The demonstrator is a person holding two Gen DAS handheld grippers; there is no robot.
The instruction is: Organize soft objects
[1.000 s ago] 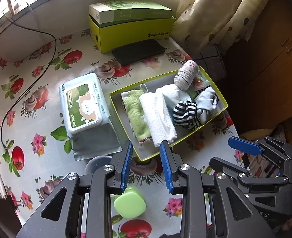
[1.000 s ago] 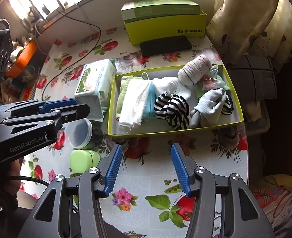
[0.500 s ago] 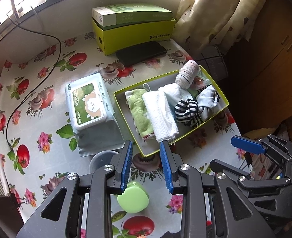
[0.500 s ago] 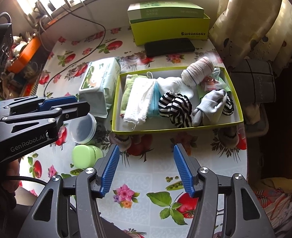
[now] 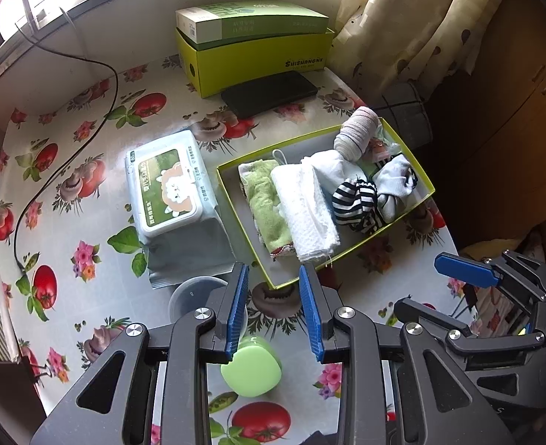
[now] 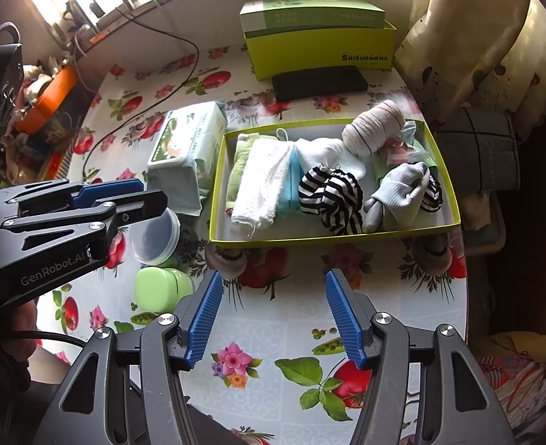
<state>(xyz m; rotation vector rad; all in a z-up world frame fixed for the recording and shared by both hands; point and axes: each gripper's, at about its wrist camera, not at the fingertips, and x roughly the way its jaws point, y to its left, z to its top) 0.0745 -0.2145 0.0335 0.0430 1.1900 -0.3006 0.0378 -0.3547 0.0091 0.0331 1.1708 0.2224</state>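
Note:
A shallow green-rimmed box (image 5: 425, 194) (image 6: 213, 200) on the flowered table holds soft things: a green towel (image 5: 267, 207), a white cloth (image 5: 306, 218) (image 6: 263, 183), striped socks (image 5: 358, 204) (image 6: 332, 200), grey-white socks (image 6: 399, 194) and a rolled pale sock (image 5: 358, 131) (image 6: 375, 128). My left gripper (image 5: 273, 311) is open and empty, held above the table near the box's front corner. My right gripper (image 6: 273, 319) is open and empty, in front of the box's long side. Each gripper shows in the other's view, the right (image 5: 495, 296) and the left (image 6: 69, 215).
A wet-wipes pack (image 5: 173, 193) (image 6: 187, 148) lies left of the box. A clear round tub (image 6: 156, 237) and a green lidded case (image 5: 252, 367) (image 6: 160, 287) sit near the left gripper. Yellow-green cartons (image 5: 258, 48) and a black slab (image 5: 269, 92) stand at the back. A cable (image 5: 61, 155) crosses the left.
Both grippers have drawn back and up from the box, so the table looks smaller and farther. Both stay open and empty.

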